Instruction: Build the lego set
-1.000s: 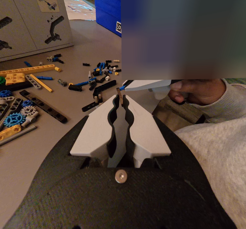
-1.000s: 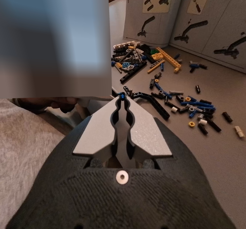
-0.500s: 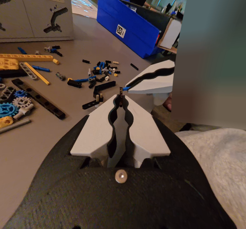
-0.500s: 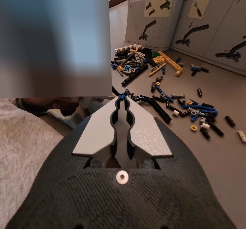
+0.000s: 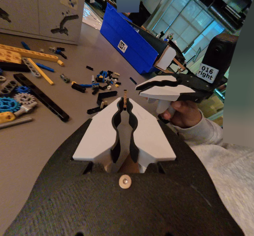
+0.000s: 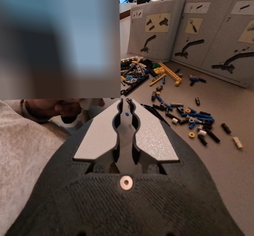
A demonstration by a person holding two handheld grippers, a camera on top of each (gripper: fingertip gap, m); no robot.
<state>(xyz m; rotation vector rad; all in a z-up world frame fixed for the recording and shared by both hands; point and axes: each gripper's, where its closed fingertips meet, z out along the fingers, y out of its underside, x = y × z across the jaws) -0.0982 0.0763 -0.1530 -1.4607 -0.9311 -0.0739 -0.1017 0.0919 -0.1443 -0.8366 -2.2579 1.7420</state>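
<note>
- Pinching a thin tan piece [image 5: 124,100] upright at the very tip, my left gripper [image 5: 124,101] has its jaws clamped on it, clear of the table [image 5: 41,140].
- My right gripper [image 6: 125,101] has its jaws slightly apart and holds nothing; a small blue pin [image 6: 127,114] shows in the gap between them, apparently loose on the table or dropping.
- To do this step well, I judge I should hold the left side steady, regrip the blue pin squarely near one end, then line it up with the tan piece before pushing.
- Beyond lie the bent black beam [image 5: 105,95] and a scatter of pins [image 6: 195,118].
- Farther off sit the gears [image 5: 9,103], yellow beam [image 6: 170,71], instruction sheets [image 6: 192,30] and blue bin [image 5: 130,44].
</note>
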